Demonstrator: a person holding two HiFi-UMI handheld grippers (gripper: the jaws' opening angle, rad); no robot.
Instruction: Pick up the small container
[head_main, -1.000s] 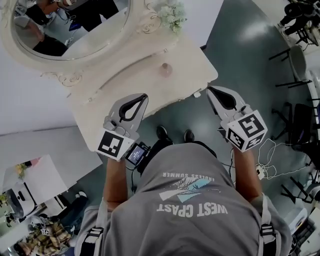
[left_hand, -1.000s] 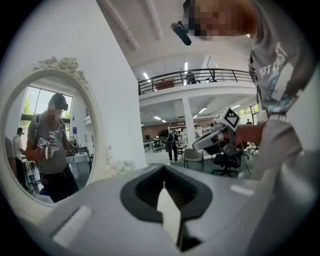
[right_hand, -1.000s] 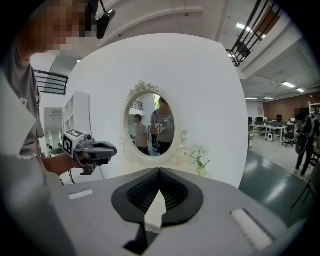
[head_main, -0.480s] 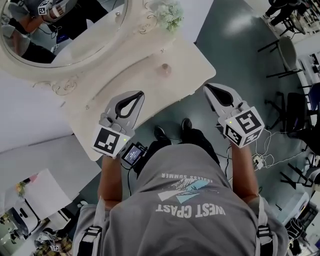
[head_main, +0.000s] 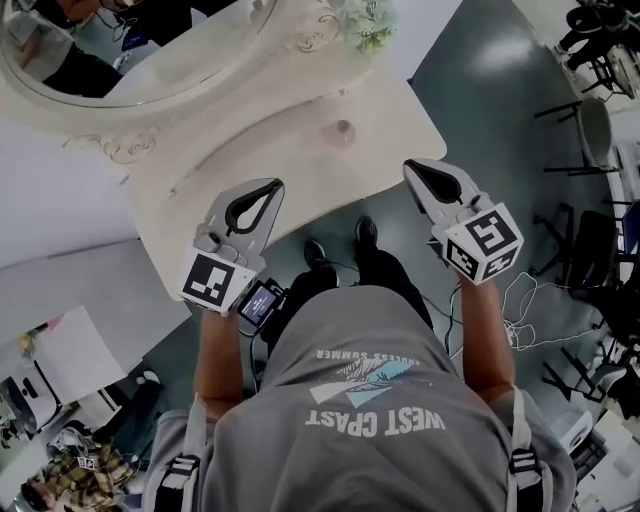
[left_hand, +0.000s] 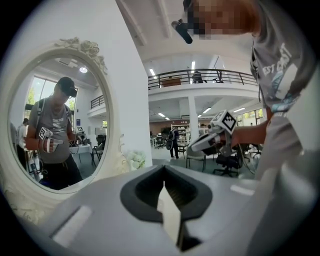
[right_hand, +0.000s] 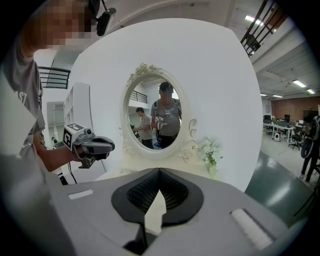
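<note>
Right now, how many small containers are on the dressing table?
1. The small container stands alone toward the right of the dressing table, in front of the flowers. The left gripper covers some tabletop, so another could be hidden.

The head camera looks steeply down from just above the person, close over the shirt (head_main: 370, 400). It takes in the left gripper (head_main: 268, 187), the right gripper (head_main: 410, 166), the dressing table (head_main: 290, 140) and the floor (head_main: 480, 120). The left gripper's wide-angle camera sits low and faces along its jaws, close to the mirror (left_hand: 55, 125), with the right gripper at its right side. The right gripper's camera faces the same mirror from farther back, with the left gripper at its left. All three views share the mirror and the flowers (right_hand: 209, 150).
</note>
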